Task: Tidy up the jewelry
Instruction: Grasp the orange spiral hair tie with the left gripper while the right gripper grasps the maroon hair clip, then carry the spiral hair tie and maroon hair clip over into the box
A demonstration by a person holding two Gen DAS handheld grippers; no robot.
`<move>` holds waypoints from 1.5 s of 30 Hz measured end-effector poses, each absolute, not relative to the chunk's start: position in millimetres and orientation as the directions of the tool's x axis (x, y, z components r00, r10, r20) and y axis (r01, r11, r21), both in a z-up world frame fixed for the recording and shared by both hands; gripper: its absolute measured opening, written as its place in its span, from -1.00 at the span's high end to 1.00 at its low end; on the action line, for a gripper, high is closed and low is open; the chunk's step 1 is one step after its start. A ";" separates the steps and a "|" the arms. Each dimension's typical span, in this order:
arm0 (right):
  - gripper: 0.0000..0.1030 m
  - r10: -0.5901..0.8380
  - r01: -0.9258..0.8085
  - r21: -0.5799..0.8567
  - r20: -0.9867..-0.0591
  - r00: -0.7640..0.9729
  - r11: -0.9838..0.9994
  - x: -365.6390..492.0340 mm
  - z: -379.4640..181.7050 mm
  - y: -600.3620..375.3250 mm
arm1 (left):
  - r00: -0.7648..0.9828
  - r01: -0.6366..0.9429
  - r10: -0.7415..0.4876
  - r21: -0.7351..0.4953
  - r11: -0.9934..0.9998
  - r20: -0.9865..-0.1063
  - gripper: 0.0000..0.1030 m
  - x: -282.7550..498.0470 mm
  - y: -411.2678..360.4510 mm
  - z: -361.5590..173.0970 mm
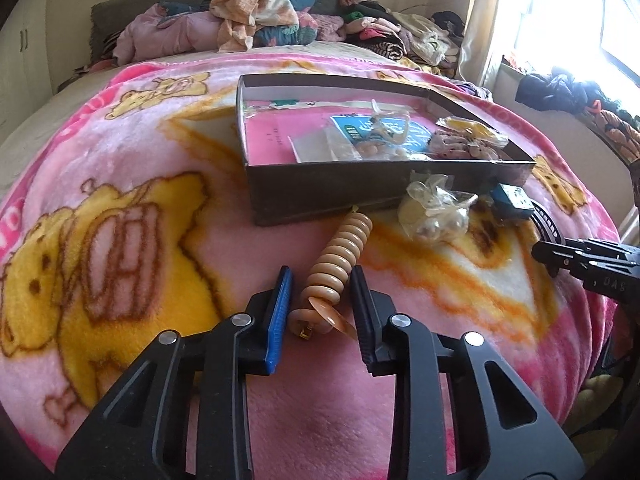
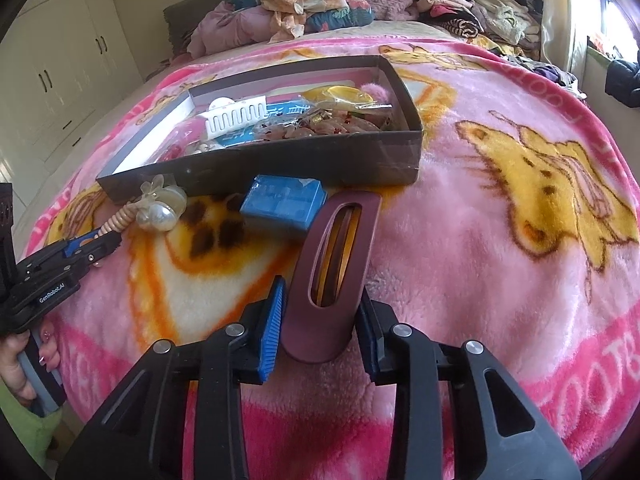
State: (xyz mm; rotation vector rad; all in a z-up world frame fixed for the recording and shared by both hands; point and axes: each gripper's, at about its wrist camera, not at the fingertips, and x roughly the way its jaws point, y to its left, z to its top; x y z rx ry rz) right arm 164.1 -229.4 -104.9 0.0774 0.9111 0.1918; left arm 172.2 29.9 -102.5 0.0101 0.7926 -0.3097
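Observation:
A dark cardboard box (image 1: 320, 188) lies on the bed and holds bagged jewelry and cards; it also shows in the right wrist view (image 2: 280, 168). My left gripper (image 1: 320, 276) is open around a peach disc-bead strand (image 1: 340, 256) that lies on the blanket; its pads stand a little apart from the beads. My right gripper (image 2: 320, 300) is shut on a maroon oval hair clip (image 2: 332, 272). A bag of pearl pieces (image 1: 436, 212) and a blue box (image 2: 284, 200) lie in front of the cardboard box.
A pink bear-print blanket (image 1: 120, 200) covers the bed. Piled clothes (image 1: 256, 20) lie at the headboard and along the window side. White wardrobes (image 2: 60, 80) stand at the left. A white comb (image 2: 236, 118) lies in the box.

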 end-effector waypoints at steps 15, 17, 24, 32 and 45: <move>0.43 0.227 -0.097 0.217 -0.729 0.645 0.971 149.5 -79.7 -255.1 | 0.658 0.338 -0.340 -0.140 0.931 -0.672 0.64 144.8 18.3 -76.7; 0.43 0.228 -0.098 0.218 -0.720 0.656 0.971 148.4 -75.4 -256.3 | 0.660 0.345 -0.347 -0.141 0.928 -0.666 0.64 143.7 17.2 -71.9; 0.43 0.228 -0.103 0.217 -0.697 0.680 0.971 146.1 -64.9 -258.9 | 0.677 0.365 -0.372 -0.149 0.919 -0.635 0.64 145.6 8.5 -55.1; 0.43 0.220 -0.117 0.196 -0.675 0.704 0.974 148.9 -55.5 -257.8 | 0.680 0.389 -0.404 -0.166 0.906 -0.612 0.64 162.5 -9.1 -45.2; 0.43 0.224 -0.156 0.162 -0.652 0.724 0.974 181.7 -42.6 -245.8 | 0.704 0.361 -0.389 -0.171 0.917 -0.594 0.63 204.6 -21.2 -39.9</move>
